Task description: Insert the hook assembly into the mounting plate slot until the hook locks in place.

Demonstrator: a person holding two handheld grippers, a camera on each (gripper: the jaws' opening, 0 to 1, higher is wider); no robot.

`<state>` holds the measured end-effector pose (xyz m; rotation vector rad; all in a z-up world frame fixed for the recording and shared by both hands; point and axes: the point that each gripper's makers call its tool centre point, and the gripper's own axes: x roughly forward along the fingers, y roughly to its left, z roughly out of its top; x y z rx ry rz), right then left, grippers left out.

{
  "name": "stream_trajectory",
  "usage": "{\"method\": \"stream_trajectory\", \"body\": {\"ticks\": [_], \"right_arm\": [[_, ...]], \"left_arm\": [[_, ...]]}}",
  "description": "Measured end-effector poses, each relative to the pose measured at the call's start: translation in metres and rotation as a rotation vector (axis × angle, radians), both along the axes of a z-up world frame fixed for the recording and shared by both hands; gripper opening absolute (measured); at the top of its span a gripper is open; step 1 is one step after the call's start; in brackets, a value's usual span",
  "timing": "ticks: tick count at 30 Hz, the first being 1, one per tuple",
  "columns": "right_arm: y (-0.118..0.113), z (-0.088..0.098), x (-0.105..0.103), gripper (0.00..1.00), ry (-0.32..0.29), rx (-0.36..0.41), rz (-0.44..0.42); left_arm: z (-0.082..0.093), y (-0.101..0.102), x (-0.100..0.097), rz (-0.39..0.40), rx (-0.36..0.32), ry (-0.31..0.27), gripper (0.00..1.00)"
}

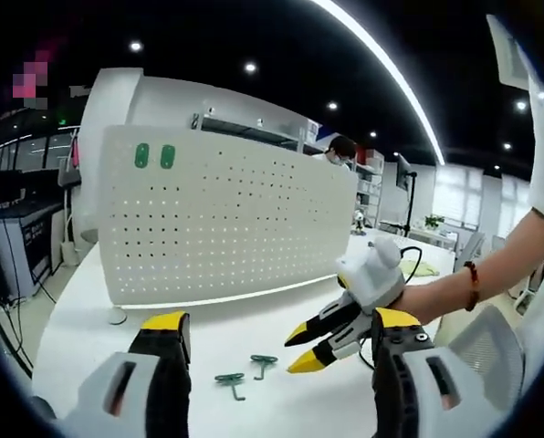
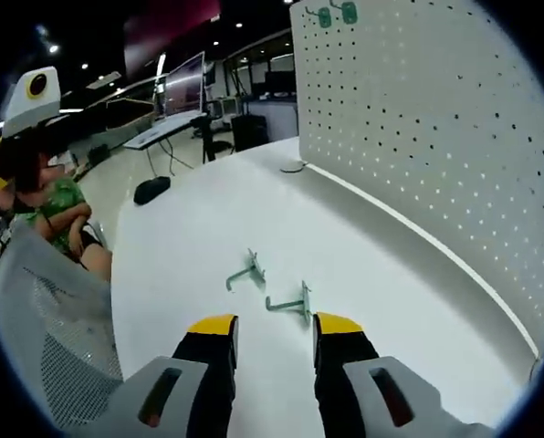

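In the left gripper view I see my left gripper (image 1: 277, 333) with its yellow-tipped jaws standing apart and nothing between them. Two green hooks lie flat on the white table (image 1: 254, 319) between them: one hook (image 1: 229, 380) at about 6 o'clock, the other hook (image 1: 263, 362) just to its 2 o'clock. Each is a thin bent rod with a short crossbar. The white pegboard (image 1: 222, 219) stands upright across the middle, with two green hooks already mounted (image 1: 154, 156) at its 10 o'clock corner. The right gripper (image 1: 313, 347) comes in from 4 o'clock, held by a hand (image 1: 427, 299), its yellow tips slightly parted around nothing.

In the right gripper view my right gripper (image 2: 274, 330) has its jaws apart and bare. The nearer hook (image 2: 290, 303) lies just beyond the tips; the second hook (image 2: 245, 271) sits beside it toward 10 o'clock. The pegboard (image 2: 427, 137) fills the 1 to 3 o'clock side, its mounted hooks (image 2: 336, 14) at 12 o'clock.
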<state>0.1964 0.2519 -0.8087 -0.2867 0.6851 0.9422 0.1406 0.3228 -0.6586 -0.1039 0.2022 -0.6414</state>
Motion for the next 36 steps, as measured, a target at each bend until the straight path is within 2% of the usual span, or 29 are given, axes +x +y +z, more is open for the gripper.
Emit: {"method": "stream_trajectory", "body": {"ticks": [7,11,14,18,24,30,34,36], "right_arm": [[-0.001,-0.009,0.008,0.31,0.015,-0.033,0.015],[0.0,-0.013,0.01,0.28,0.023,-0.045,0.023],[0.0,-0.016,0.011,0.28,0.029,-0.053,0.021],[-0.001,-0.024,0.011,0.26,0.03,-0.088,0.039],[-0.001,-0.03,0.013,0.24,0.037,-0.097,0.041],[0.0,-0.031,0.02,0.24,0.027,-0.112,0.036],[0.002,-0.034,0.023,0.21,0.041,-0.119,0.046],[0.002,-0.035,0.025,0.17,0.028,-0.139,0.053]], "left_arm": [[-0.004,0.003,0.0,0.005,0.016,0.011,0.82],[-0.002,0.004,-0.001,0.004,-0.033,0.009,0.82],[-0.005,0.004,-0.001,0.006,-0.008,0.015,0.82],[-0.005,0.005,-0.002,0.009,-0.019,0.019,0.82],[-0.004,0.007,-0.005,0.001,-0.043,0.019,0.81],[-0.007,0.009,-0.005,0.01,-0.039,0.024,0.8],[-0.009,0.009,-0.006,0.014,-0.04,0.034,0.8],[-0.011,0.009,-0.007,0.011,-0.035,0.036,0.8]]}}
